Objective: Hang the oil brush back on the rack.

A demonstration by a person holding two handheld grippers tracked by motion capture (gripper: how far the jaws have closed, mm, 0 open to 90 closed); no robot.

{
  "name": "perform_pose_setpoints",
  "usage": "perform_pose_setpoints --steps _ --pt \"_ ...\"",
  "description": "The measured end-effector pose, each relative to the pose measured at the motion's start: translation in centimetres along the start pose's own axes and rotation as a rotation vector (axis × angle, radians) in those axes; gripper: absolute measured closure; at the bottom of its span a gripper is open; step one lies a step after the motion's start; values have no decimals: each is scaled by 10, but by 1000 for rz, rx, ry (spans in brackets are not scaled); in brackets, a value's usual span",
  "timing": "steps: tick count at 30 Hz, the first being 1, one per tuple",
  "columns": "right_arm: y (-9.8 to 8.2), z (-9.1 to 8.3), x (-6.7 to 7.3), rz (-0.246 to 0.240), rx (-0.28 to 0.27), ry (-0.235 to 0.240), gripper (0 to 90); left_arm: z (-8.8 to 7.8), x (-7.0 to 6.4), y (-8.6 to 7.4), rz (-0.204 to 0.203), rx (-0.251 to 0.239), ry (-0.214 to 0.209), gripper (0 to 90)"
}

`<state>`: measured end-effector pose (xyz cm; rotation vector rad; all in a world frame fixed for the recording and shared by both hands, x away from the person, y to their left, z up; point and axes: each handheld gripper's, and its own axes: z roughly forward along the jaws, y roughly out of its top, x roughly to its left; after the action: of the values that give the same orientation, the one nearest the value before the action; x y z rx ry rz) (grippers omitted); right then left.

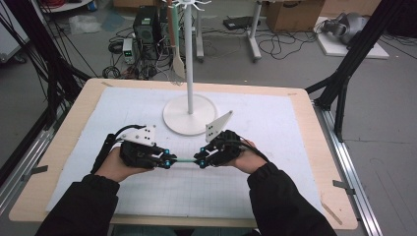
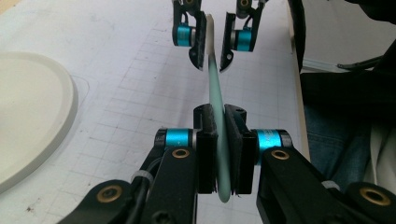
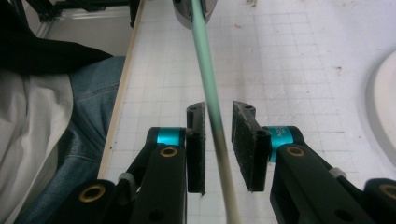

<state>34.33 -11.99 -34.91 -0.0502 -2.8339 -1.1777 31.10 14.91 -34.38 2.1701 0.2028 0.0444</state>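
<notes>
A thin, flat spatula [image 2: 215, 100], pale green along the handle and cream toward its far end, spans level between both grippers above the white gridded mat [image 1: 123, 113]. The left gripper [image 2: 220, 154] clamps its flat black pads tight on the handle. The right gripper [image 3: 218, 147] stands slightly parted, rough pads clear of the blade between them.

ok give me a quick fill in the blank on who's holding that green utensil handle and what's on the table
1. The left gripper has its jaws ____ on the green handle.
2. The right gripper has its jaws ____ around the handle, pads clear of it.
3. The white stand has a ____ base.
4. The mat under both grippers is printed with a ____.

Missing words: shut; open; round; grid
</notes>
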Motion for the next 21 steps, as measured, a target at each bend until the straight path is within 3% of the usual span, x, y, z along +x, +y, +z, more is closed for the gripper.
perform_pose_setpoints --steps 7,10,14,18,21 --pt "3 7 3 -34 44 -8 835 -2 1 0 -17 -18 4 817" --pt "4 6 6 -39 20 -28 848 -9 5 -1 -66 -63 11 686" --pt "2 -1 4 -22 -44 -40 848 -14 6 -2 -82 -76 45 627" --pt "2 2 5 -30 -49 -38 848 -13 8 -2 -90 -86 42 634" --pt "4 5 5 -33 -56 -43 848 -12 7 -2 -90 -80 40 706"
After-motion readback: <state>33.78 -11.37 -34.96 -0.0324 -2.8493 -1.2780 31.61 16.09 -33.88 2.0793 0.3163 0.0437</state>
